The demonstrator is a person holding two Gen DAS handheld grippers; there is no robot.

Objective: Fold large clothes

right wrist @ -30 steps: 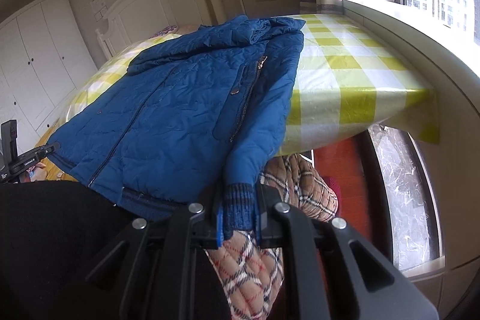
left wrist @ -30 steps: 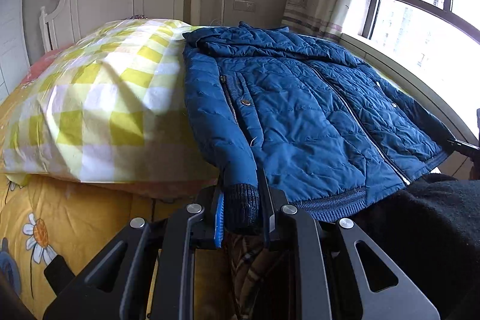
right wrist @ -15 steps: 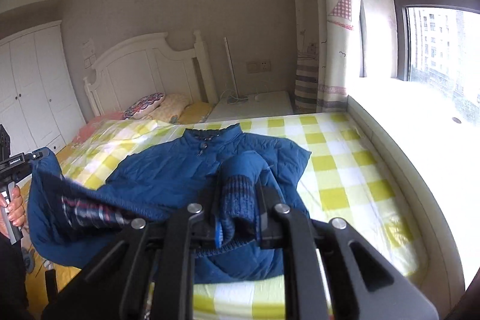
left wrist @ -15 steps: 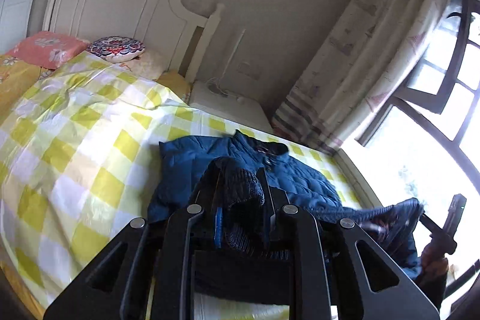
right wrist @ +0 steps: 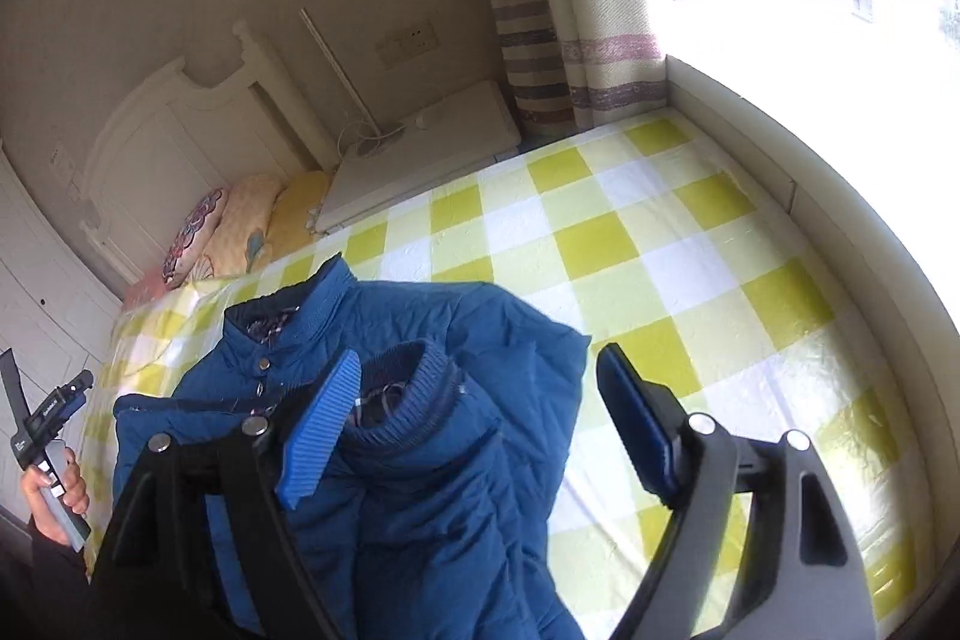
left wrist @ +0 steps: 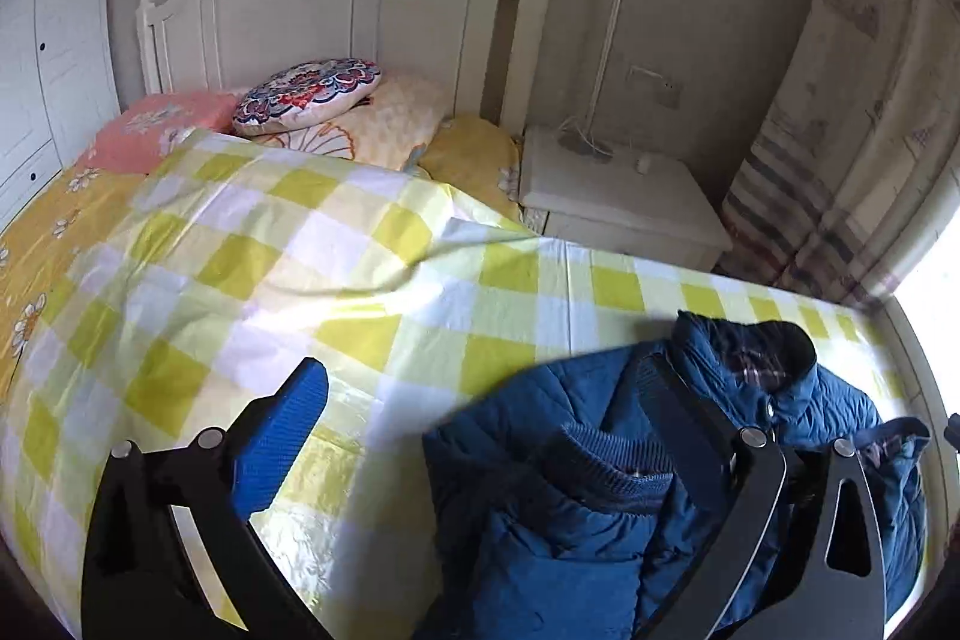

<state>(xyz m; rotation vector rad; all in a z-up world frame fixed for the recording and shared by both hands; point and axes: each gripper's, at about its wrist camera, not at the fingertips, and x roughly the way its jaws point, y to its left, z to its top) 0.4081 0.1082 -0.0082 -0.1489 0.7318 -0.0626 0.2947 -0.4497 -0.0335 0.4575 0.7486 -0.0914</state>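
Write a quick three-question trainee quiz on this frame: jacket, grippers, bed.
1. True or false: the right gripper is clamped on a knit cuff of the blue jacket.
2. What pattern is the cover under the jacket? A) plain grey B) yellow and white check C) black stripes
3. Fill in: the left gripper jaws stand ____.

Key
1. False: its jaws are apart, having just opened, and the cuff lies loose by the left pad.
2. B
3. open, with nothing gripped.
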